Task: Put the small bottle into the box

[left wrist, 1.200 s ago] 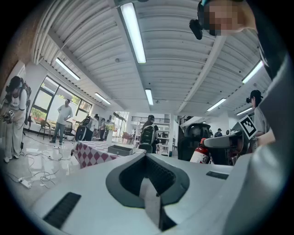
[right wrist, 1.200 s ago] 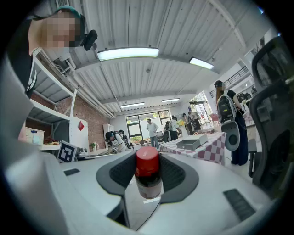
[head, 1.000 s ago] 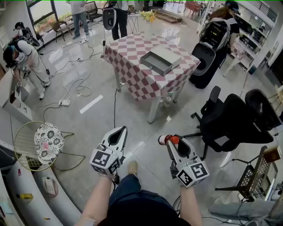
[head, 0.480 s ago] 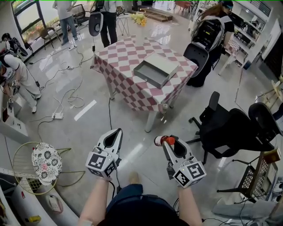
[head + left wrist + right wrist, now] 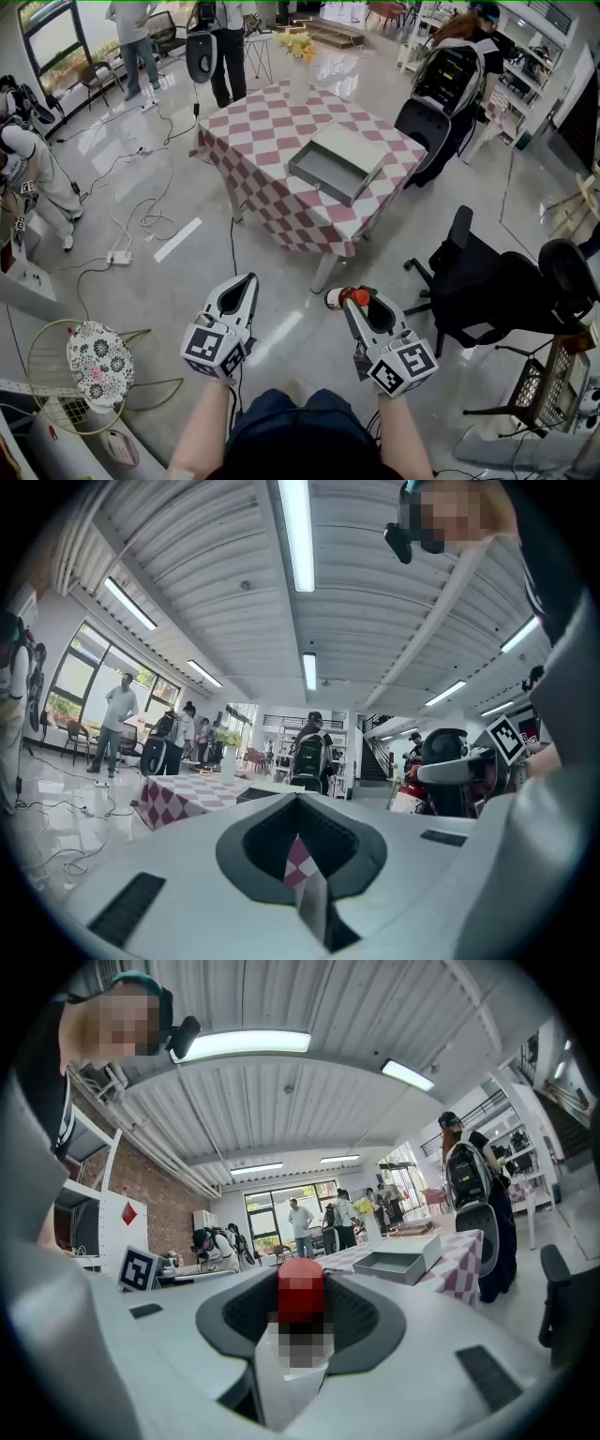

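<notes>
A small white bottle with a red cap (image 5: 347,298) sits between the jaws of my right gripper (image 5: 352,301), which is shut on it; in the right gripper view the red cap (image 5: 302,1299) stands up in the middle of the right gripper (image 5: 300,1340). The open grey box (image 5: 339,159) lies on a table with a red-and-white check cloth (image 5: 267,136), well ahead of both grippers; the box (image 5: 398,1265) also shows in the right gripper view. My left gripper (image 5: 247,283) is shut with nothing in it; in its own view the left gripper (image 5: 305,878) points at the table.
Black office chairs (image 5: 497,281) stand at the right of my path, and another chair (image 5: 427,122) at the table's right side. A round patterned stool (image 5: 98,352) is at the left. Cables (image 5: 150,220) lie on the floor left of the table. Several people stand beyond.
The table and box have come nearer and the stool has slid down and left in the head view. Both grippers keep their pose, the bottle still in the right one.
</notes>
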Demonstrator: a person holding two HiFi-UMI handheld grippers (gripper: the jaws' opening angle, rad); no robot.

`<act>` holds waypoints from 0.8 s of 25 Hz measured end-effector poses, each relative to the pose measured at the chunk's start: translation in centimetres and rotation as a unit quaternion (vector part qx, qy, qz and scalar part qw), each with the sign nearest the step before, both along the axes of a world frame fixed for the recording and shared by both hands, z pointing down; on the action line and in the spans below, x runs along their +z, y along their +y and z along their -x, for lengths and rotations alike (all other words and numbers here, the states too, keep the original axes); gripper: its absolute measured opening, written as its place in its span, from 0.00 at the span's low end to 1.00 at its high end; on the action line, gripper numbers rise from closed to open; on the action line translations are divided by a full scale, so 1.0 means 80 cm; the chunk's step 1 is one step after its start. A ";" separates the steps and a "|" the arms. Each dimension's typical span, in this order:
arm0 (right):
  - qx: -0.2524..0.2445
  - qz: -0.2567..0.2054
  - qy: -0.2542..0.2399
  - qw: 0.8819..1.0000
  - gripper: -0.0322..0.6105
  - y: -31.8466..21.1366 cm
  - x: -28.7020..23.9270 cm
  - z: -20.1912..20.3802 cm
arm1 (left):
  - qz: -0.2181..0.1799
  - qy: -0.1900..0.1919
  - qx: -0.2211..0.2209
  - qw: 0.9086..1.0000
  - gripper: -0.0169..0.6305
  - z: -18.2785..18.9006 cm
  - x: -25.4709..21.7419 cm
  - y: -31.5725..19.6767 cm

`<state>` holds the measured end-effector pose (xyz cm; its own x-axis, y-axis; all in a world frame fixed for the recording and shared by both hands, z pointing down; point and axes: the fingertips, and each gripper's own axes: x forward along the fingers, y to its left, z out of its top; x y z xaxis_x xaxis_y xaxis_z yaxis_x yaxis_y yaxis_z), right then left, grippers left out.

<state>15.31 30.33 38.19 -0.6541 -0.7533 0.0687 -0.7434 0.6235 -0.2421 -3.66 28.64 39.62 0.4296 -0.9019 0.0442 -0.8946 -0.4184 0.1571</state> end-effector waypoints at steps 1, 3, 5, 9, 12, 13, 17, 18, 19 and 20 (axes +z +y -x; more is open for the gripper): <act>-0.001 0.002 -0.001 1.000 0.29 -0.005 0.001 0.002 | -0.004 0.001 0.003 1.000 0.03 0.003 0.001 -0.003; -0.001 0.008 -0.004 1.000 0.29 -0.013 0.004 0.007 | -0.007 0.001 0.006 1.000 0.03 0.009 0.002 -0.007; -0.002 0.013 -0.008 1.000 0.29 -0.022 0.007 0.010 | -0.006 0.002 0.000 1.000 0.03 0.017 0.002 -0.010; -0.007 0.019 -0.007 1.000 0.29 -0.040 0.013 0.019 | -0.002 0.003 -0.012 1.000 0.03 0.037 0.017 -0.016; -0.012 0.018 -0.008 1.000 0.29 -0.060 0.014 0.025 | -0.004 0.004 -0.020 1.000 0.03 0.046 0.021 -0.031; -0.014 0.017 -0.008 1.000 0.29 -0.068 0.014 0.027 | -0.005 0.004 -0.021 1.000 0.03 0.048 0.021 -0.039; -0.019 0.013 -0.008 1.000 0.29 -0.107 0.015 0.035 | -0.004 0.002 -0.021 1.000 0.03 0.051 0.020 -0.077; -0.019 0.014 -0.009 1.000 0.29 -0.118 0.015 0.036 | -0.001 0.000 -0.021 1.000 0.03 0.051 0.020 -0.088; -0.019 0.014 -0.011 1.000 0.29 -0.130 0.016 0.038 | 0.000 -0.002 -0.019 1.000 0.03 0.050 0.019 -0.099; -0.019 0.015 -0.012 1.000 0.29 -0.141 0.016 0.039 | -0.001 -0.003 -0.015 1.000 0.03 0.049 0.019 -0.111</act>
<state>12.17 19.06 39.50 -0.6836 -0.7262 0.0737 -0.7132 0.6431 -0.2789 -7.60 19.78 41.15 0.4026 -0.9143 0.0447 -0.9075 -0.3922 0.1503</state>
